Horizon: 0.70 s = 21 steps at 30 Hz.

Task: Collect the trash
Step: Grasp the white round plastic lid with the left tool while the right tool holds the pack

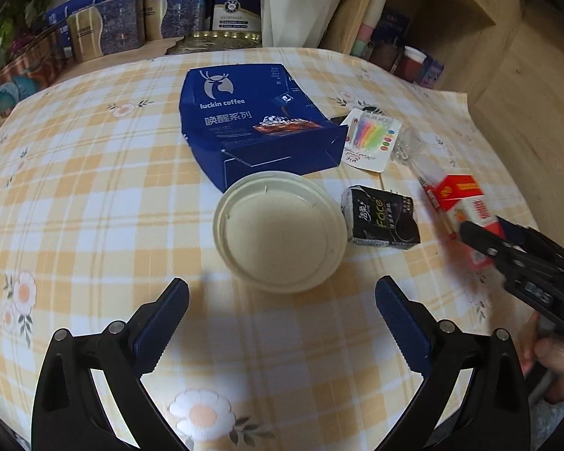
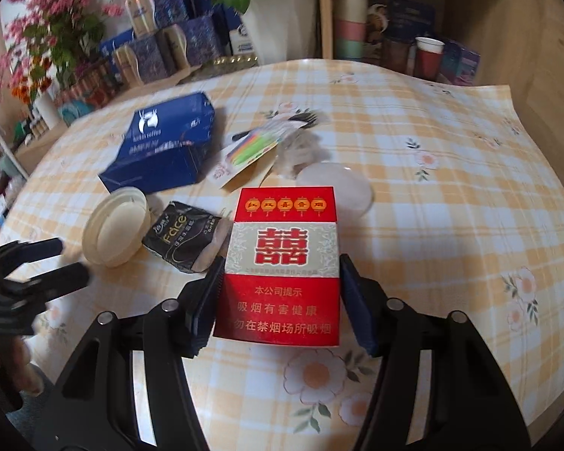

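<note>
Looking along the left gripper (image 1: 282, 323), its two blue pads stand spread wide with nothing between them, just near of the upturned cream lid (image 1: 280, 231) on the checked tablecloth (image 1: 94, 188). Far of the lid lies a blue box (image 1: 252, 120) printed "luckin coffee"; right of the lid sits a black tissue pack (image 1: 381, 216) marked "Face". At the right edge the right gripper (image 1: 481, 233) reaches over a red-and-white carton.

From the right wrist, that cigarette pack (image 2: 282, 263) fills the middle, red with a large double-happiness character and a Chinese health warning. The right gripper (image 2: 280, 300) brackets its two sides, left pad against the edge, right pad seemingly just touching, so the pack looks pinched. A candle card (image 2: 252, 150) and clear plastic lid (image 2: 334, 188) lie beyond.

The pickup step seems underway; next, I judge, comes a firm squeeze and lift, while the left gripper must advance onto the cream lid.
</note>
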Each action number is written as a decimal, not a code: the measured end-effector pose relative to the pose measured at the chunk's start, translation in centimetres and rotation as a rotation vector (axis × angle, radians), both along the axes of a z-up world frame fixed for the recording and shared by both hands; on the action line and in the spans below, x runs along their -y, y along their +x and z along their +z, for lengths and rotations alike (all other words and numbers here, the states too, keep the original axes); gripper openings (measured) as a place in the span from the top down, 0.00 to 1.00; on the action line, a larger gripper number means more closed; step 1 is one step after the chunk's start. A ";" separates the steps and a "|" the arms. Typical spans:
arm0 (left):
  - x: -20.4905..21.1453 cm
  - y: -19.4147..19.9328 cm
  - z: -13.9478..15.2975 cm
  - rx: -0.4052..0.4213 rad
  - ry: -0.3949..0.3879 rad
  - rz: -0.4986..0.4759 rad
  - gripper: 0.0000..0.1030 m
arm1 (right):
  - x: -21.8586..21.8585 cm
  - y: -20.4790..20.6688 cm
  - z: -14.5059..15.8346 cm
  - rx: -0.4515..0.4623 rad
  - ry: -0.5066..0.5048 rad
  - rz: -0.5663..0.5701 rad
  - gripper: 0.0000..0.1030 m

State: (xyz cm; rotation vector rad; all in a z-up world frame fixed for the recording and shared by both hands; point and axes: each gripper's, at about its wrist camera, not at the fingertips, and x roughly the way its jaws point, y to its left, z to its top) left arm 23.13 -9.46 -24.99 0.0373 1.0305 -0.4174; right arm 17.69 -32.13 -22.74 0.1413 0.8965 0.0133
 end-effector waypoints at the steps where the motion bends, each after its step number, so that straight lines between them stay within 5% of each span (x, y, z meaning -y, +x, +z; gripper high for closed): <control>1: 0.3 0.4 -0.1 -0.005 0.011 0.000 0.06 | 0.3 -0.5 0.3 0.011 0.012 -0.004 0.42; 10: 2.0 2.5 -1.3 -0.056 0.048 0.002 0.06 | 1.8 -3.9 1.0 0.069 0.140 -0.045 0.42; 21: 2.8 4.1 -2.0 -0.040 0.118 0.043 0.06 | 1.6 -5.3 1.2 0.084 0.177 -0.032 0.42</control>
